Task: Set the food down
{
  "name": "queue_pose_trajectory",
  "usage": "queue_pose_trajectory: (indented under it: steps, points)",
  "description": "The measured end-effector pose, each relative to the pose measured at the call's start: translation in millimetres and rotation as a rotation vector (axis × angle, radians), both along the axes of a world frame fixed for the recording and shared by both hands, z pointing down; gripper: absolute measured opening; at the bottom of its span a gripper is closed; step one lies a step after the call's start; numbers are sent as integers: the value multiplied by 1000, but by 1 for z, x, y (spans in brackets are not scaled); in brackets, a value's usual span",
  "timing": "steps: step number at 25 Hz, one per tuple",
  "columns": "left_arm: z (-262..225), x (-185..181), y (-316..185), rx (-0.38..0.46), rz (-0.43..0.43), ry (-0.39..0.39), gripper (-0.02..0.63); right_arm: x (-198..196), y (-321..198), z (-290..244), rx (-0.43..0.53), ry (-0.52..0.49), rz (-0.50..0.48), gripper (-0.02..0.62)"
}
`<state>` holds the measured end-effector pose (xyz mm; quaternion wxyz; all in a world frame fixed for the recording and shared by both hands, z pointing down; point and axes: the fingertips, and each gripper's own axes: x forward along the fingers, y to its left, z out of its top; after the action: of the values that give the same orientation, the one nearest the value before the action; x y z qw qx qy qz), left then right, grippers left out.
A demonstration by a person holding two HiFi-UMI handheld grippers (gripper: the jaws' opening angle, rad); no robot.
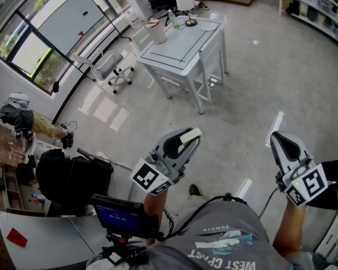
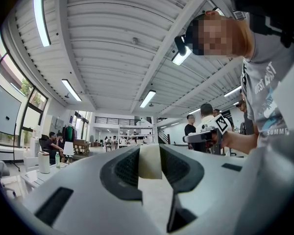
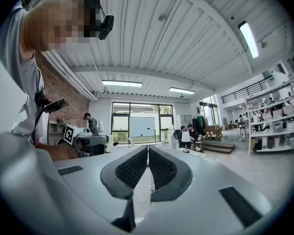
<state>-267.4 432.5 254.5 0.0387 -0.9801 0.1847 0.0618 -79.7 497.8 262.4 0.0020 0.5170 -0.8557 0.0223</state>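
Note:
I stand on a grey floor with a gripper in each hand, both held out level. My left gripper (image 1: pixel 187 140) (image 2: pixel 149 150) is shut on a pale cream food slice (image 1: pixel 190 135) (image 2: pixel 149 161), which stands upright between the dark ribbed pads (image 2: pixel 125 168). My right gripper (image 1: pixel 277 137) (image 3: pixel 148 150) is shut with nothing between its jaws, which meet in a thin line. Each gripper shows in the other's view: the right gripper (image 2: pixel 206 135) and the left gripper (image 3: pixel 88 141), side by side and well apart.
A white table (image 1: pixel 183 52) stands ahead on the floor, bearing a lamp (image 1: pixel 186 7), a green bottle (image 1: pixel 173 19) and a white cylinder (image 1: pixel 156 31). An office chair (image 1: pixel 104 69) is to its left, shelves (image 1: pixel 321 7) at far right. People sit beyond the table.

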Motion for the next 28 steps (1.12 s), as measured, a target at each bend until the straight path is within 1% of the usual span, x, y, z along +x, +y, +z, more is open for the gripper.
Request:
queue_pose_trajectory:
  steps: [5,8,11,18,22,26,28]
  points:
    - [2,12,0,-8,6,-8,106,10,-1,2,-13,-5,-3,9]
    - [6,22,-16,-4,8,-17,106,19,-20,7,-2,-6,-9,8]
    - [13,26,-25,-4,16,-37,106,20,-34,13,-13,1,-20,8]
    - [-14,42,-43,75,32,-20,106,25,-61,-8,24,52,-40,8]
    - [-19,40,-66,83,36,1,106,13,-87,-9,25,52,-51,9]
    - [-7,29,-97,46,49,10,106,-3,-115,2,-3,41,-34,9]
    - [-10,23,-116,46,58,22,106,-12,-132,-3,2,38,-31,8]
